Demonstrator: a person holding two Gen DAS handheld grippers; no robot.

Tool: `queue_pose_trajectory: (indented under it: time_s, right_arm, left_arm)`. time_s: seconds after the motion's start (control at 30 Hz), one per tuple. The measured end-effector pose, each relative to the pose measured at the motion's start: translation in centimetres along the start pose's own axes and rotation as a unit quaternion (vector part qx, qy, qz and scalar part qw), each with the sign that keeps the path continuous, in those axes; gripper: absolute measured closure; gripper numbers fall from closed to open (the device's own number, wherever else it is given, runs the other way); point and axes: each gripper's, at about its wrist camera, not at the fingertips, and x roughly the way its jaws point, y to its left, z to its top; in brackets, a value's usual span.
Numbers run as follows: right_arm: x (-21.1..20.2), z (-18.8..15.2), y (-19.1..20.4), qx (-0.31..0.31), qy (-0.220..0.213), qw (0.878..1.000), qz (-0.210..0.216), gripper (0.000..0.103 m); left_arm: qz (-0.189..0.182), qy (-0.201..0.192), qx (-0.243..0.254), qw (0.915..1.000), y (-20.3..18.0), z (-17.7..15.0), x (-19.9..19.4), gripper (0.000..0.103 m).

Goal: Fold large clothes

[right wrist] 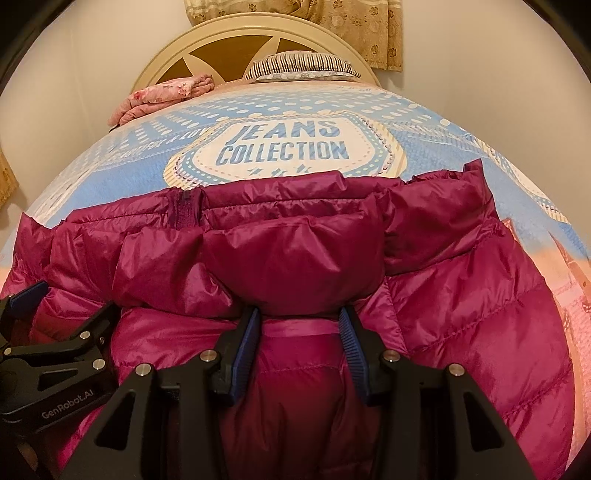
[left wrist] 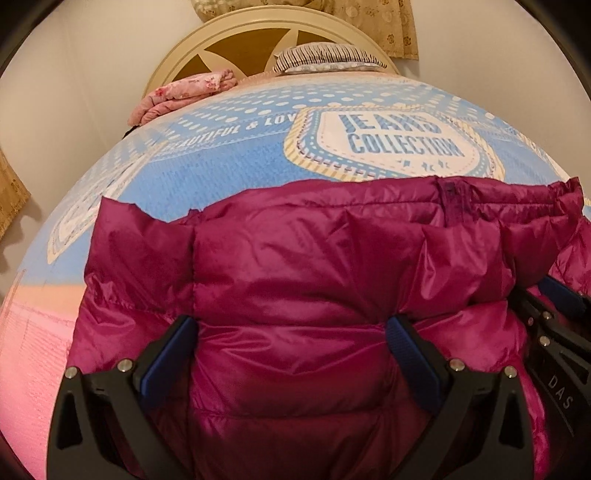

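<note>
A magenta puffy down jacket [left wrist: 314, 258] [right wrist: 295, 251] lies on the bed with its zipped edge [left wrist: 454, 199] toward the headboard. In the left wrist view my left gripper [left wrist: 291, 332] stands wide, its blue pads pressed into a thick fold of the jacket's near part. In the right wrist view my right gripper [right wrist: 299, 328] is shut on a narrower bunch of the same fabric, just under a puffed fold. The two grippers sit side by side; the left gripper [right wrist: 66, 302] shows at the left edge of the right wrist view.
The bed wears a blue sheet [left wrist: 229, 155] [right wrist: 110, 166] printed "JEANS COLLECTION", turning pink at the sides. By the cream headboard [left wrist: 236, 40] lie a folded pink blanket [left wrist: 184, 92] and a striped pillow [left wrist: 325, 55]. A patterned curtain [right wrist: 351, 26] hangs behind.
</note>
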Motion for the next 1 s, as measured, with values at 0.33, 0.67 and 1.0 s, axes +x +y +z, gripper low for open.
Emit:
queue_pose_trajectory:
  time_s: [0.33,0.67,1.0]
  right_arm:
    - [0.0,-0.1,0.1,-0.004,0.000,1.000,-0.007,0.056]
    - [-0.1,-0.2,0.0,-0.007,0.000,1.000,-0.010,0.055]
    - [-0.2,-0.2,-0.1,-0.001,-0.002,1.000,-0.003,0.054]
  left_arm:
    - [-0.004,0.003,-0.002,1.0000,0.0,0.0,0.1,0.000]
    - [-0.008,0.004,-0.006,0.9999,0.1,0.0,0.2,0.000]
    - [-0.017,0.014,-0.028,0.9994,1.7,-0.5,-2.4,0.000]
